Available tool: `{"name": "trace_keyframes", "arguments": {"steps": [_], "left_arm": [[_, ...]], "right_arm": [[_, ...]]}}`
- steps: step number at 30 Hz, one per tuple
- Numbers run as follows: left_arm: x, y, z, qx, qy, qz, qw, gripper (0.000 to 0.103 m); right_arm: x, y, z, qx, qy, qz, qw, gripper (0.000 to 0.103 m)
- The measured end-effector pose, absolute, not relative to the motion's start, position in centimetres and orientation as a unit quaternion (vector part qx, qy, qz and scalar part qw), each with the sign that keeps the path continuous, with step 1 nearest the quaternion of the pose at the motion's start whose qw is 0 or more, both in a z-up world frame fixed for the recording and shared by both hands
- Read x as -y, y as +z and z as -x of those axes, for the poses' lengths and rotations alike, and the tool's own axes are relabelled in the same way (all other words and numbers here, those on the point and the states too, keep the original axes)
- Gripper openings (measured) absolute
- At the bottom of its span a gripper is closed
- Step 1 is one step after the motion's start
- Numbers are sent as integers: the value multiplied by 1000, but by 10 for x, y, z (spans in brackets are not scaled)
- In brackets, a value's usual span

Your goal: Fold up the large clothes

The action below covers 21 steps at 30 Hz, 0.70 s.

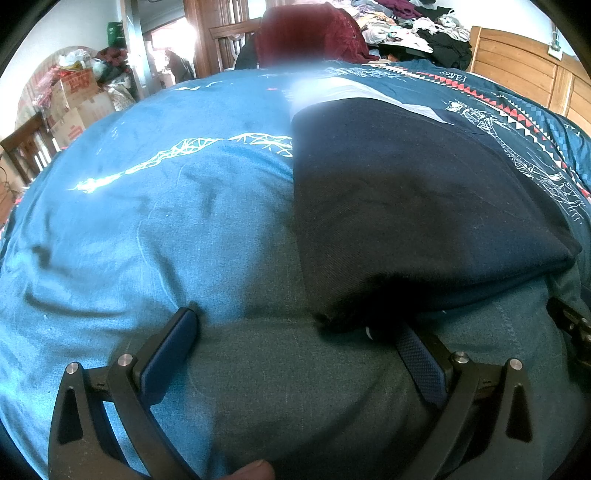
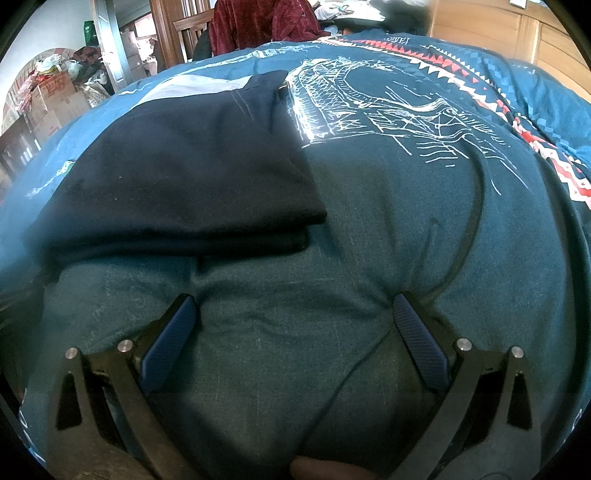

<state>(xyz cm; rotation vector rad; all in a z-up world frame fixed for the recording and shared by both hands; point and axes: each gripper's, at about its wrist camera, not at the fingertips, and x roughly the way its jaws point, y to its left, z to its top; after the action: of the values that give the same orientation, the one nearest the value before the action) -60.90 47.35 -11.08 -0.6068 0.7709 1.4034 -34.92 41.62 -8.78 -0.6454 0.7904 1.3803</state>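
The dark folded garment (image 1: 424, 206) lies flat on a bed covered by a blue bedspread (image 1: 147, 221) with white line drawings and a red-and-white zigzag border. In the left wrist view it fills the centre right of the frame, its near edge running across just above the tongs; in the right wrist view the same garment (image 2: 184, 177) sits in the upper left half, its layered near edge showing as two or three stacked folds. A pale strip of cloth (image 2: 199, 86) shows at its far end.

The left tongs (image 1: 299, 332) are spread wide, pressed down on the bedspread. Their left finger rests on bare blue cloth, while the tip of the right finger is hidden in shadow under the garment's near corner — whether it touches the fabric I cannot tell. Nothing is pinched between the two fingers.

The right tongs (image 2: 293, 314) are also spread wide and hold nothing; both blue pads press into the bedspread at lower centre, which is puckered into creases around them. The garment's near edge lies just above them and to the left, apart from the fingers.

At the bottom edge of each view a fingertip of the person shows. Across the top — a dark red garment (image 1: 306, 33), a heap of mixed clothes (image 1: 413, 26), a wooden headboard (image 1: 517, 62) at upper right, and cardboard boxes (image 1: 77, 99) at upper left.
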Motion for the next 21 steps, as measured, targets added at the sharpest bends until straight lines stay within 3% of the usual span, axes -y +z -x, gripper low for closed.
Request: {"name": "trace_keyframes", "arguments": {"steps": [16, 21], "left_arm": [[-480, -104, 616, -343, 595, 302, 661, 103], [-468, -76, 618, -345, 592, 304, 661, 103]], "right_arm": [[-422, -80, 360, -352, 603, 315, 643, 103], [-411, -49, 367, -340, 615, 335, 628, 103]]}}
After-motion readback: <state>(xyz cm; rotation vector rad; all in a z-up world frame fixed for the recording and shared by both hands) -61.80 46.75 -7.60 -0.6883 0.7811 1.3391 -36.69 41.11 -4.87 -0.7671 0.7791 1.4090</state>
